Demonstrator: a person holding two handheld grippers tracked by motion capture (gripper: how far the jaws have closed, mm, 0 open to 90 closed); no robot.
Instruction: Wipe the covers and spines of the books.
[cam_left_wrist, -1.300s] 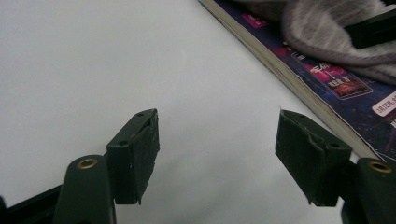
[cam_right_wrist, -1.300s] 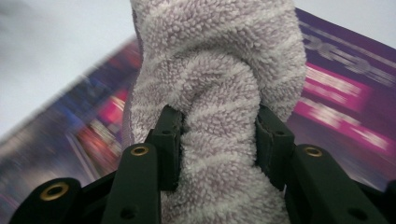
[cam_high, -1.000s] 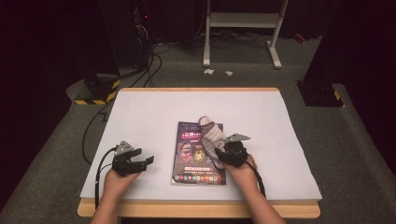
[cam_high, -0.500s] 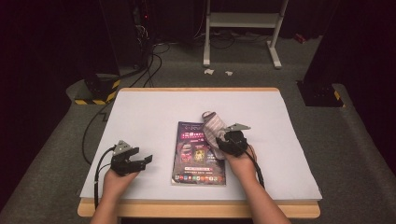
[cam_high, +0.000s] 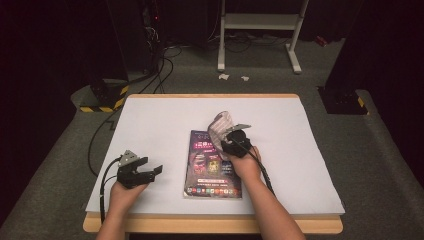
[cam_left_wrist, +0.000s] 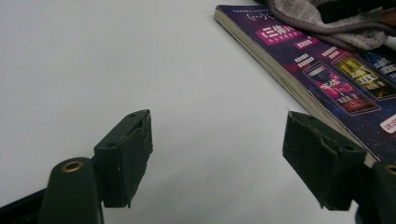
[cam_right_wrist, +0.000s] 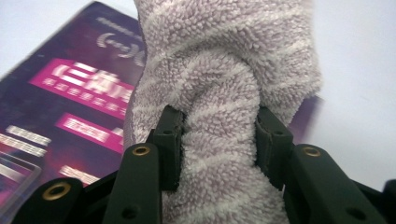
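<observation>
Right gripper (cam_high: 227, 136) is pinching a cloth (cam_high: 220, 127), with its jaws pressed into the fabric from both sides. In the right gripper view the cloth (cam_right_wrist: 219, 93) is bulging between the jaws and rising above them as a thick grey-lilac fold, with the book (cam_right_wrist: 70, 102) lying behind it to the left. From the high view, the cloth is resting over the far right corner of the book (cam_high: 212, 165), a purple-covered paperback lying flat on the white table (cam_high: 300, 150) near its middle.

Compared with a second ago, the right gripper is sitting farther from the person and a little to the right, and the cloth is sitting higher up the book, now bunched at the cover's far edge rather than spread across its right side. The book itself is lying where it was.

Left gripper (cam_high: 150, 172) is waiting with jaws spread wide, holding nothing, over bare table well to the left of the book, unchanged from before. In the left gripper view (cam_left_wrist: 217, 154) the book's spine edge (cam_left_wrist: 289, 79) is running along the right, with the cloth (cam_left_wrist: 322, 18) at the far end.
</observation>
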